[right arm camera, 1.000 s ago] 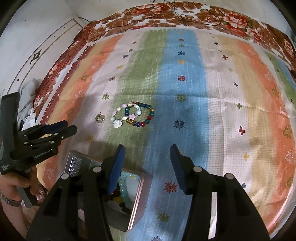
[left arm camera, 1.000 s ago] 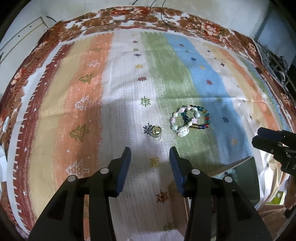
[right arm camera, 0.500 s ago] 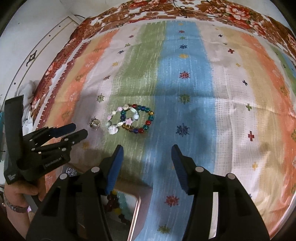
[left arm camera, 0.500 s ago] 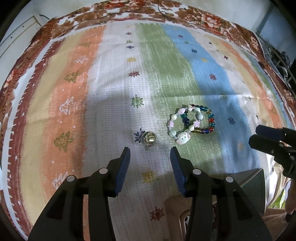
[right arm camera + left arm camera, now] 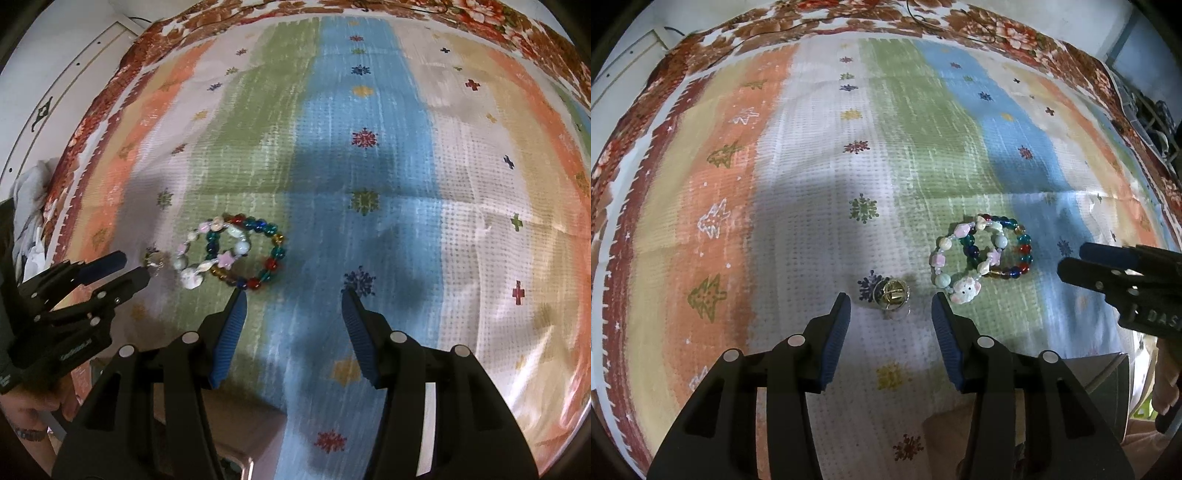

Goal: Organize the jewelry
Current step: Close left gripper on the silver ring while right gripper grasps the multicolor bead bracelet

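A small gold ring (image 5: 892, 293) lies on the striped cloth just ahead of my open left gripper (image 5: 891, 308), between its fingertips. To its right lie two overlapping bracelets: a pale one with a white charm (image 5: 966, 290) and a dark one of red, blue and green beads (image 5: 1021, 254). In the right wrist view the ring (image 5: 155, 258) and both bracelets (image 5: 273, 254) lie ahead and left of my open, empty right gripper (image 5: 293, 299). The left gripper (image 5: 127, 267) shows at the left, its tips at the ring.
A metal jewelry box (image 5: 1108, 384) sits at the near edge of the cloth, partly hidden behind both grippers; it also shows in the right wrist view (image 5: 240, 458). The cloth (image 5: 812, 184) has a floral border; a white wall lies beyond on the left.
Both grippers have moved forward over the cloth. The left one has closed in on the ring, which now lies between its tips. The box has slid out of view beneath them.
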`<state>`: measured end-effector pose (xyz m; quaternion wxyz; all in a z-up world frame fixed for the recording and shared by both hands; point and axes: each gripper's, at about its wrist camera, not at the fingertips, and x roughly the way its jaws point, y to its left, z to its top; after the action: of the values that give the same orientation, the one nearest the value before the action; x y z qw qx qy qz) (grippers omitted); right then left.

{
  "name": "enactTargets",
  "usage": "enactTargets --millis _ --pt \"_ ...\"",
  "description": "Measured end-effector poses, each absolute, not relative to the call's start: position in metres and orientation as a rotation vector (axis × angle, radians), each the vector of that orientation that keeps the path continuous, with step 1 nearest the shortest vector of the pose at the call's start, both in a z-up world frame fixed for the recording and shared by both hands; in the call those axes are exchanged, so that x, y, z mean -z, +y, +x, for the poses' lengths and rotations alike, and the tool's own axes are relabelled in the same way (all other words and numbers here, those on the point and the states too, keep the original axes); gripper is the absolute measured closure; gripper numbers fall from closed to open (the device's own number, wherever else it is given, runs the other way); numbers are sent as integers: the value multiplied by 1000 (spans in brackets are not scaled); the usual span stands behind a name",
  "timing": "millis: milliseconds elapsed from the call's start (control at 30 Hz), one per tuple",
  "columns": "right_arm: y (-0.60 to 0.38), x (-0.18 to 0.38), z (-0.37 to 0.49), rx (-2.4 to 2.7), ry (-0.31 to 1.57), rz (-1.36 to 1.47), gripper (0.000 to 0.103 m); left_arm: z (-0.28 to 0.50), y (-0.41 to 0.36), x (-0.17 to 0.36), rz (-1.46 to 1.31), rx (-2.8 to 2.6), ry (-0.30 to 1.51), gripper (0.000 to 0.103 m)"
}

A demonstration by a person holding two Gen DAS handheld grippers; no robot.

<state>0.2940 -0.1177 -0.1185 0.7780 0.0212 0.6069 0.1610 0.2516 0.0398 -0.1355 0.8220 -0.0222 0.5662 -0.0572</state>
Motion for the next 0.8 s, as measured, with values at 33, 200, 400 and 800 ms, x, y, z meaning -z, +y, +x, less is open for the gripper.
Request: enactTargets --millis 33,200,400,800 --pt "-117 120 296 -343 1314 43 48 252 39 137 -47 126 1209 57" --pt "-115 129 306 -335 1332 72 48 256 43 145 -61 123 1225 57" --pt "-110 140 316 -330 1351 89 48 260 45 149 -65 123 1231 57" --pt "-108 143 324 -309 1341 72 66 264 37 153 -14 129 1234 72"
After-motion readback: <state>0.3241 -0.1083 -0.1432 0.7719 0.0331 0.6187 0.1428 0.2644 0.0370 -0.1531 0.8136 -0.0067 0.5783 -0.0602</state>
